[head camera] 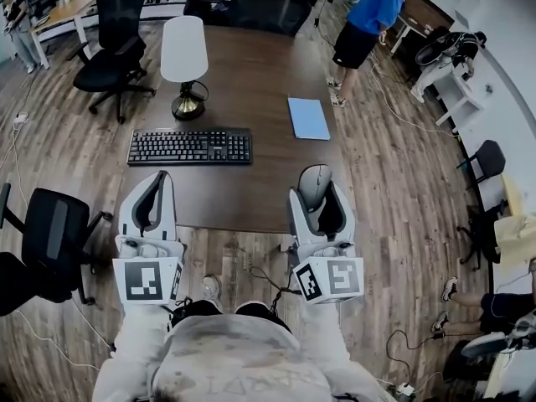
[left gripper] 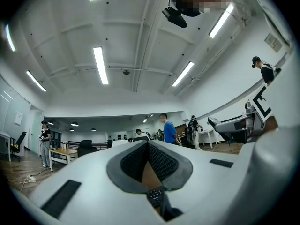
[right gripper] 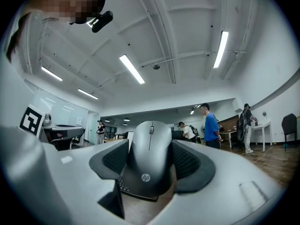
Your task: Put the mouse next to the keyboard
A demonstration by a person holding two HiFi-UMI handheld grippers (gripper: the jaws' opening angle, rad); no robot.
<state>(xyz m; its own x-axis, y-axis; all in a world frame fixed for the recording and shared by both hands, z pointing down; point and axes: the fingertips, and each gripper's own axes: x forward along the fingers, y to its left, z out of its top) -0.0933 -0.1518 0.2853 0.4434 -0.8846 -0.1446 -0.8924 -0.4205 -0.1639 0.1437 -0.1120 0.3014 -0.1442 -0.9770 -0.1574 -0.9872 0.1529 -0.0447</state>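
A grey mouse (head camera: 315,182) is clamped between the jaws of my right gripper (head camera: 316,193), above the near edge of the brown table (head camera: 251,65). In the right gripper view the mouse (right gripper: 151,153) fills the gap between the black pads, its wheel pointing away. The black keyboard (head camera: 190,146) lies flat on the table, ahead and to the left of the mouse. My left gripper (head camera: 158,179) hovers at the table's near left edge, jaws closed tip to tip and holding nothing. Through its gap a strip of the keyboard (left gripper: 154,197) shows.
A white-shaded lamp (head camera: 184,53) stands behind the keyboard. A blue notebook (head camera: 308,118) lies on the table's right part. Black office chairs (head camera: 113,44) (head camera: 50,241) stand to the left. A person in a blue shirt (head camera: 368,15) stands beyond the table's far right corner.
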